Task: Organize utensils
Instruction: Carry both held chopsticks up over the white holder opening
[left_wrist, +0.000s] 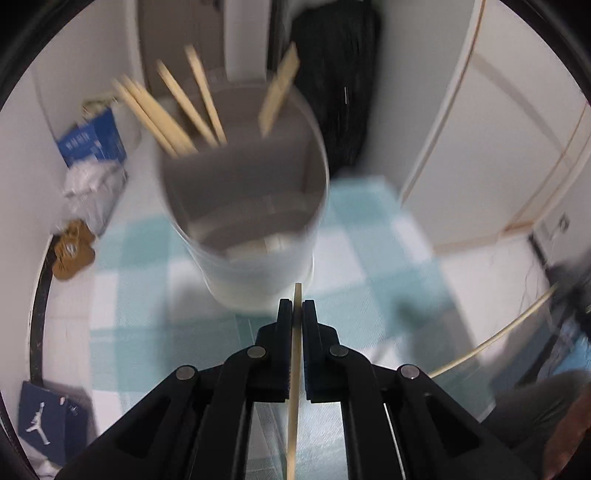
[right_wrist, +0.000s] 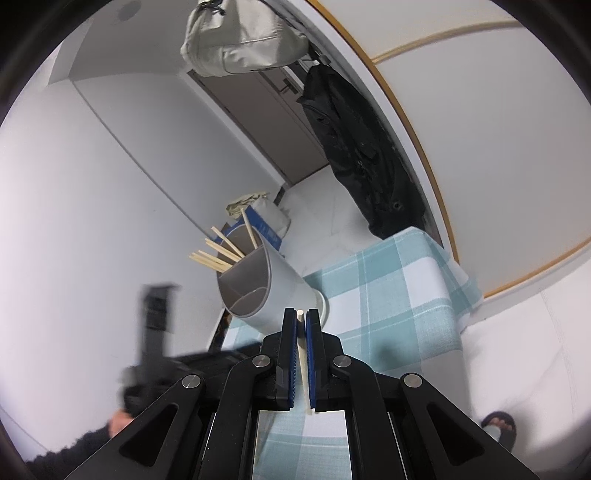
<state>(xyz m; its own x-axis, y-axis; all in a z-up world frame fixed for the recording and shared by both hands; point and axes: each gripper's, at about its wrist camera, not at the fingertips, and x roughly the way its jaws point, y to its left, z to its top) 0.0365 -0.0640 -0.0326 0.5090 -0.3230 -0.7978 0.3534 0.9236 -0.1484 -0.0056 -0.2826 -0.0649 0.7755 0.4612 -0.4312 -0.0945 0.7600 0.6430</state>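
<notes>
A white utensil holder (left_wrist: 255, 254) with a grey divided inside stands on the teal checked tablecloth (left_wrist: 369, 258), blurred in the left wrist view. Several wooden chopsticks (left_wrist: 166, 118) lean out of its far compartment. My left gripper (left_wrist: 297, 306) is shut on one wooden chopstick (left_wrist: 294, 369), just in front of and above the holder's near rim. In the right wrist view my right gripper (right_wrist: 301, 315) is shut on another chopstick (right_wrist: 303, 354), close to the holder (right_wrist: 280, 291). The left gripper (right_wrist: 155, 332) shows there as a dark blur, with a hand (right_wrist: 118, 421) below it.
A black jacket (right_wrist: 354, 155) hangs by the door and a pale bag (right_wrist: 240, 37) above it. Blue boxes (left_wrist: 92, 140), a plastic bag (left_wrist: 88, 192) and a brown item (left_wrist: 74, 251) lie on the floor left of the table. A sandalled foot (right_wrist: 498, 424) is at the right.
</notes>
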